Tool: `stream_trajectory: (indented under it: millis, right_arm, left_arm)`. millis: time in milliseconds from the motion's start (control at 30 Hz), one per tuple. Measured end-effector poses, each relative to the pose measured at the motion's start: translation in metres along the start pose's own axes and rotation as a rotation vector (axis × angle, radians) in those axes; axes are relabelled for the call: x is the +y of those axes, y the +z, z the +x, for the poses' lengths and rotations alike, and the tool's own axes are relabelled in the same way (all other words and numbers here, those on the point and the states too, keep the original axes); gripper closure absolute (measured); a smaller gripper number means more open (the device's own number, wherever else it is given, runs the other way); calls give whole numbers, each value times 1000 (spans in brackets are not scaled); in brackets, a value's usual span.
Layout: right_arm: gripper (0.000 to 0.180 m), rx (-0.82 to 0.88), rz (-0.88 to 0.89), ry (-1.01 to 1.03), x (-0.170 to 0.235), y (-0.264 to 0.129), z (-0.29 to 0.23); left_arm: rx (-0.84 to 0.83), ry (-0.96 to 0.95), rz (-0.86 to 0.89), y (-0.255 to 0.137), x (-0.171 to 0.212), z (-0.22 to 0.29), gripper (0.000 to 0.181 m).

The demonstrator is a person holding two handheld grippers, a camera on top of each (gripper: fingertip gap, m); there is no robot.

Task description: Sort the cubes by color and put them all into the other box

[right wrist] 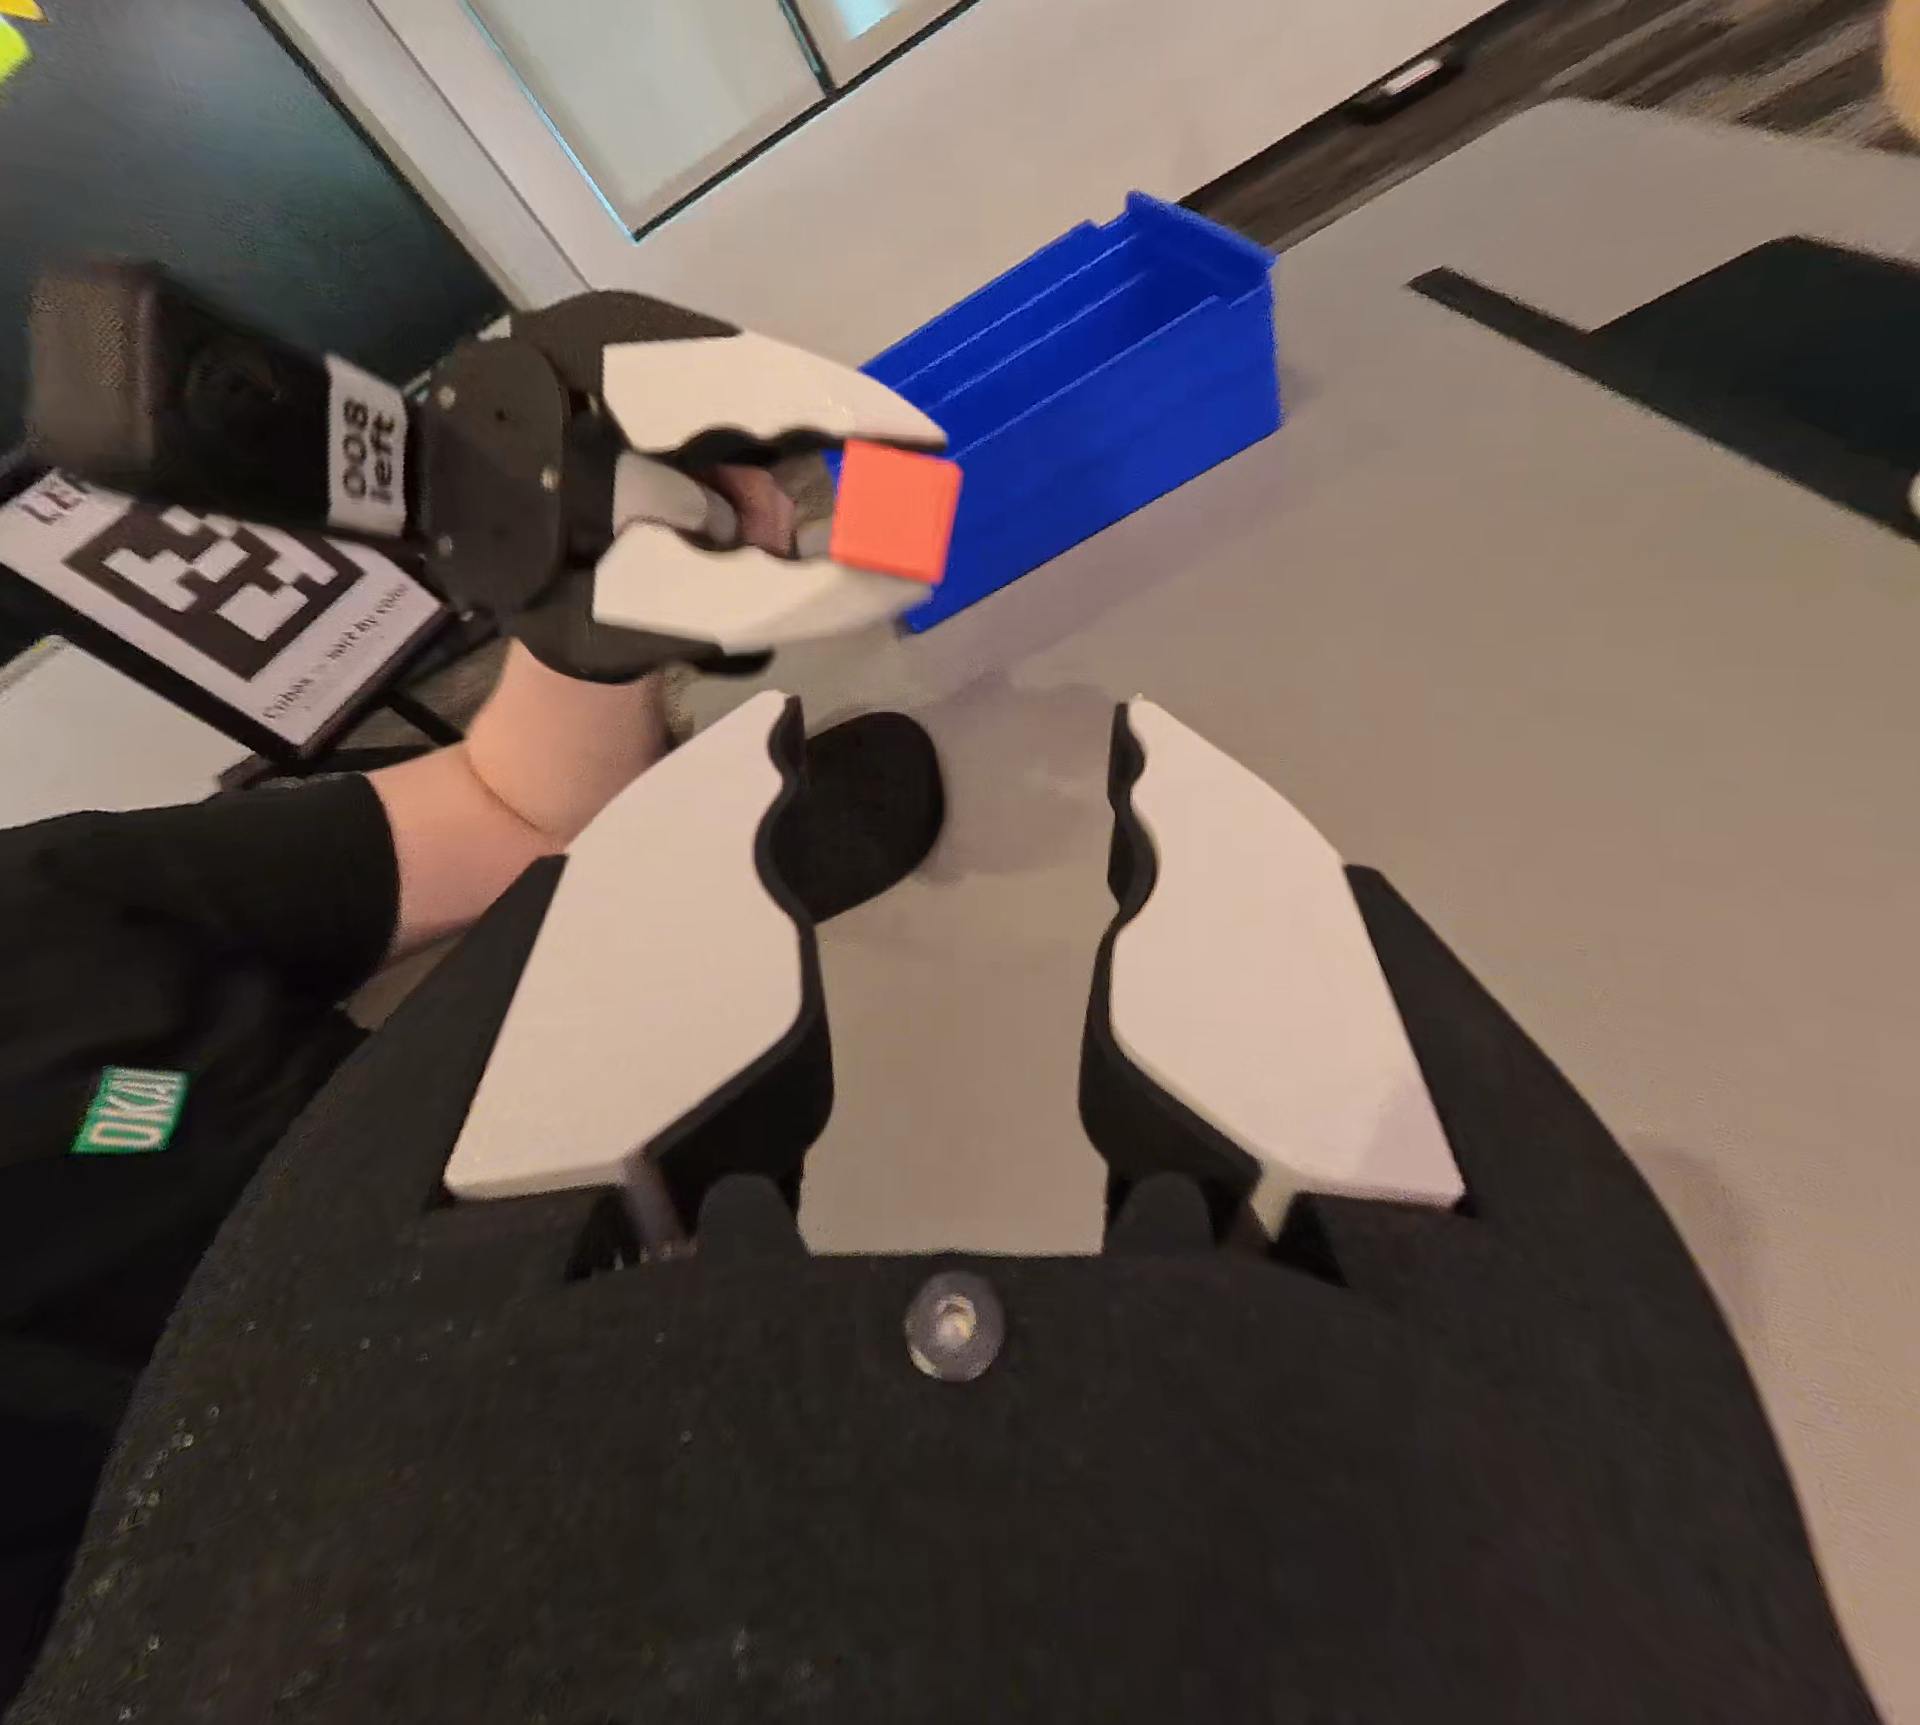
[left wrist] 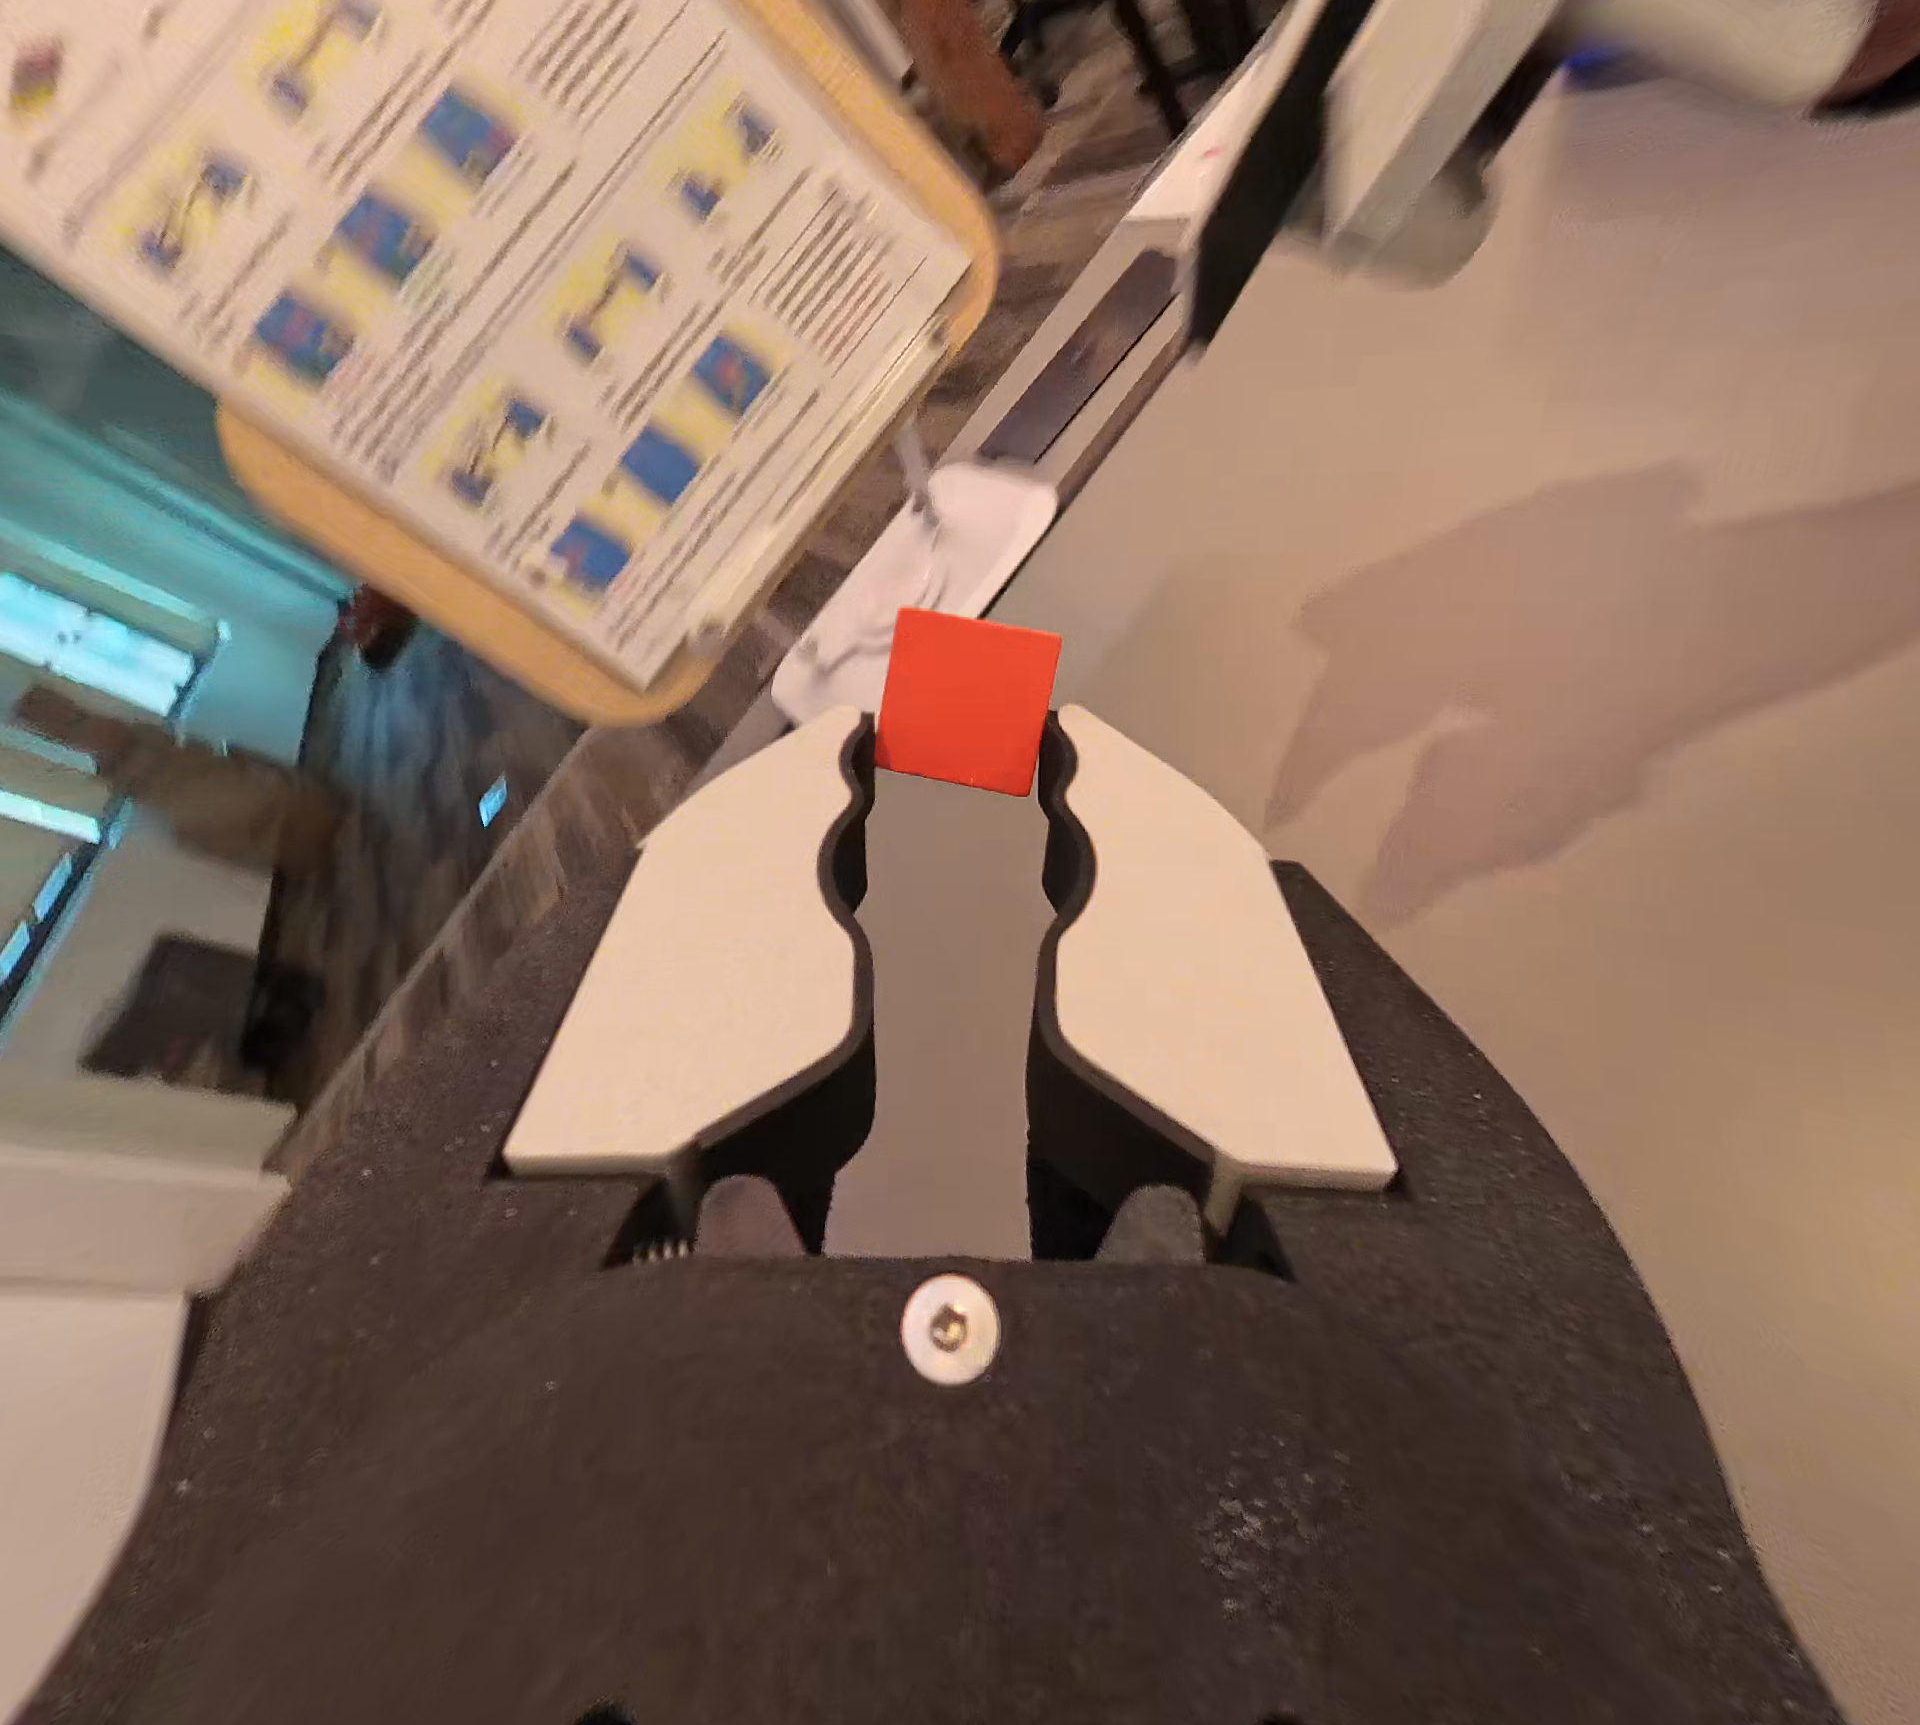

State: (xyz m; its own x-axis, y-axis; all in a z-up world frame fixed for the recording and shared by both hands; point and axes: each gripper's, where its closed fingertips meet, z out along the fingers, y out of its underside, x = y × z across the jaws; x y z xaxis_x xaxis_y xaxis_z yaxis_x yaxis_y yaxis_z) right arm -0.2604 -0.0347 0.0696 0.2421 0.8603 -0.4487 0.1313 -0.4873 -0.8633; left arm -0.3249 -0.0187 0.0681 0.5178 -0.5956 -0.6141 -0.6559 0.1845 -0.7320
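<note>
- Pinching a small orange-red cube point(left wrist: 968, 701) between its white fingertips, the left gripper point(left wrist: 961, 730) is held raised over the pale grey table point(left wrist: 1558, 844) in the left wrist view; a blurred printed sheet on a tan board point(left wrist: 468, 221) hangs beyond.
- Right wrist view: the right gripper point(right wrist: 956, 730) is spread apart and empty above the table. The left gripper, ahead, holds the cube in front of an open blue plastic box point(right wrist: 1101, 408) standing on the table.
</note>
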Motion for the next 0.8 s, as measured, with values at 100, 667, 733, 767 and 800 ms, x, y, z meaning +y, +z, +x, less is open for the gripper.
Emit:
stream_trajectory:
  millis: [100, 667, 733, 767, 800]
  right_arm:
    - [130, 53, 53, -19, -6, 0, 8]
    - [150, 218, 51, -45, -14, -59, 47]
    - [150, 313, 98, -72, -24, -103, 48]
    - [150, 384, 128, -88, -29, -132, 49]
    - [150, 464, 166, -100, -33, -165, 49]
  left_arm:
    - [17, 138, 30, 27, -32, 25, 151]
    - [79, 100, 69, 56, -47, 49, 124]
    - [87, 43, 92, 51, -48, 43, 128]
    - [88, 26, 93, 50, -47, 39, 128]
    - [81, 16, 93, 48, -46, 34, 129]
